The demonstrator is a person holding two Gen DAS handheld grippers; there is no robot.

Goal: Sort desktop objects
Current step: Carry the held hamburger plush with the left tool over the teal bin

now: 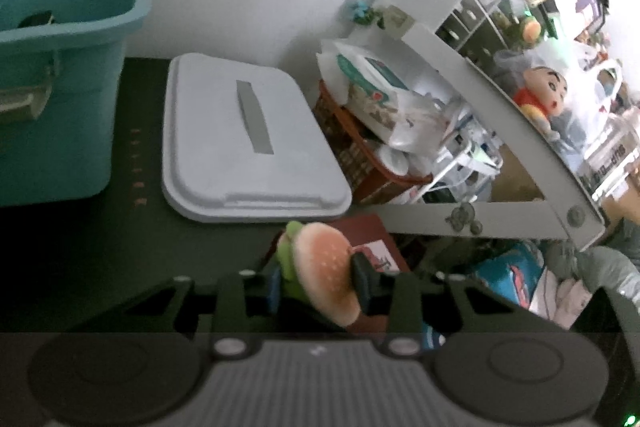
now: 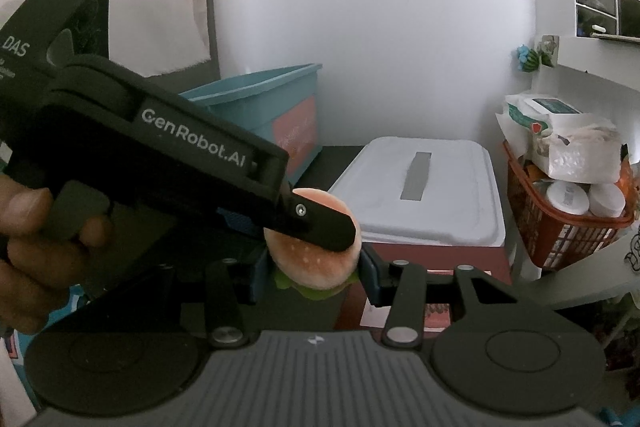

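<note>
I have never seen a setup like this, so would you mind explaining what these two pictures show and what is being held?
No robot here: a person holds a two-finger tool in each hand, each with a fisheye camera looking along its fingers. One picture is from the left tool, the other from the right tool. The right view also shows the left tool from outside, with the person's hand on its handle. Both tools grip one toy burger at once. Beyond it on the dark desk are a teal bin, a white lid and a red basket.

A tan, white-speckled burger toy [image 2: 316, 259] with green lettuce, teal bin [image 1: 60, 75], white lid [image 1: 248, 139], orange basket [image 2: 560, 235].
</note>
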